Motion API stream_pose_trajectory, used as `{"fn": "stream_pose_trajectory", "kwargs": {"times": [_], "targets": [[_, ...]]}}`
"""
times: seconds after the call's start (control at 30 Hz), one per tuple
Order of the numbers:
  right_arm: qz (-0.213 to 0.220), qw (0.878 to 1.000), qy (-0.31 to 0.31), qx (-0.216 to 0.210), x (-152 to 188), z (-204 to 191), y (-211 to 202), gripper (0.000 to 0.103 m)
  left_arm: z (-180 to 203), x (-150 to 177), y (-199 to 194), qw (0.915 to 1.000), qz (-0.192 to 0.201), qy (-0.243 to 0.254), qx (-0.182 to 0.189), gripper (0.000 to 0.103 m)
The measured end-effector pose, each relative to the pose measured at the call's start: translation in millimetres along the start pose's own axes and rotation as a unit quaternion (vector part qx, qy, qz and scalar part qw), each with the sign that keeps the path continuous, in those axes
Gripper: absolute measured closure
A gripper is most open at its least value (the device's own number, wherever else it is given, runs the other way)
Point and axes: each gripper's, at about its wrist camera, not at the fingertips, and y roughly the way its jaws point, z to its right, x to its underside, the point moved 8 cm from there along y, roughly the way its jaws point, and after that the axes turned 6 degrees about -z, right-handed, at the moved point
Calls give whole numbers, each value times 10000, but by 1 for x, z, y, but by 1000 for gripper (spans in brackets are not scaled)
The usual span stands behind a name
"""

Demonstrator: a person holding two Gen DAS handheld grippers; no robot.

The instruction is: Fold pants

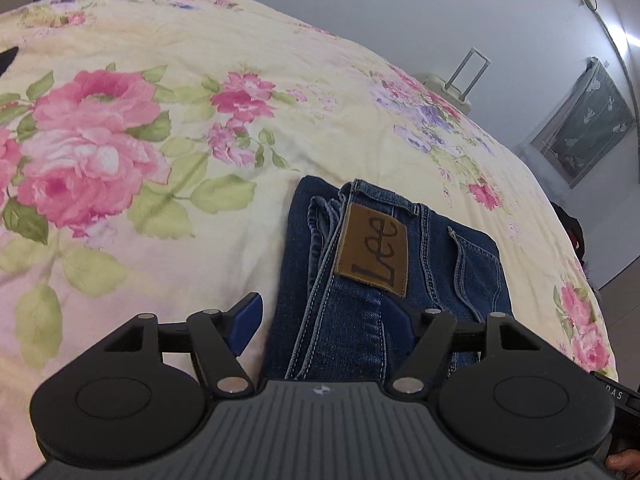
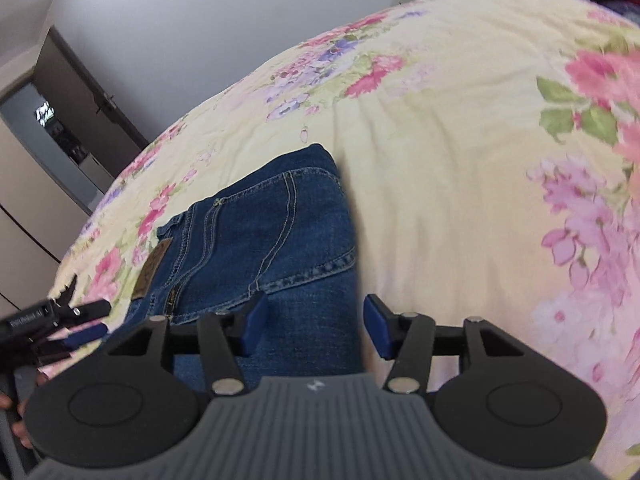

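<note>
Folded blue jeans [image 1: 360, 320] with a brown leather Lee patch [image 1: 372, 252] lie on the floral bedspread [image 1: 160, 140]. My left gripper [image 1: 322, 322] stands wide open over the near end of the bundle; its blue fingers [image 1: 246, 326] straddle the denim without pressing it. In the right wrist view the jeans [image 2: 260, 232] show a back pocket and the patch [image 2: 154, 268]. My right gripper [image 2: 316, 326] is open across the right edge of the denim, one pad over the cloth and the other just outside it. The left gripper [image 2: 80, 320] shows at the left edge.
The bedspread [image 2: 440, 160] spreads wide around the jeans. A pale suitcase with a raised handle [image 1: 468, 76] stands beyond the bed's far edge. A dark door [image 2: 80, 92] and grey wall are at the back left. A hand [image 2: 16, 412] holds the left gripper.
</note>
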Motion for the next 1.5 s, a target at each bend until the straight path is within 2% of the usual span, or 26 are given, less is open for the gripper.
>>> {"fn": "stream_pose_trajectory", "kwargs": {"times": [0.07, 0.2, 0.4, 0.53, 0.63, 0.67, 0.7, 0.73, 0.83, 0.9, 1.0, 1.07, 1.2, 1.33, 1.5], "targets": [[-115, 9984, 409, -385, 0, 8, 7, 51, -5, 1, 12, 9998, -97, -157, 8, 21], [-329, 9938, 753, -746, -5, 17, 24, 49, -12, -1, 27, 9992, -224, -285, 140, 16], [-484, 9910, 853, -908, -14, 15, 47, 50, -20, -4, 45, 9979, -401, -322, 393, 10], [-500, 9916, 796, -887, -17, 13, 55, 55, -21, -5, 50, 9969, -442, -371, 537, 10], [-500, 9916, 812, -873, -18, 13, 56, 61, -18, -5, 54, 9958, -444, -382, 704, 23], [-492, 9919, 811, -843, -19, 13, 55, 63, -17, -5, 55, 9944, -487, -425, 841, 38], [-494, 9921, 802, -827, -19, 12, 54, 65, -16, -5, 55, 9927, -534, -504, 952, 44], [-492, 9925, 781, -808, -20, 10, 53, 69, -17, -5, 56, 9922, -540, -558, 974, 45], [-467, 9939, 636, -776, -24, 0, 47, 78, -19, -5, 54, 9901, -543, -711, 1080, 59], [-445, 9949, 506, -750, -27, -8, 40, 81, -19, -6, 49, 9905, -466, -747, 1054, 70], [-396, 9966, 226, -688, -33, -23, 29, 84, -16, -14, 35, 9907, -294, -773, 1079, 80], [-346, 9969, 42, -711, -36, -37, 20, 85, -14, -22, 21, 9910, -200, -689, 1126, 82], [-268, 9954, -196, -903, -40, -70, 9, 86, -21, -43, -14, 9952, -31, -312, 924, 83], [-334, 9915, -290, -1225, -33, -111, 18, 86, -54, -62, -52, 9975, 48, -178, 680, 83], [-496, 9854, -323, -1599, -9, -169, 50, 86, -105, -74, -85, 9997, 56, -61, 211, 83]]}}
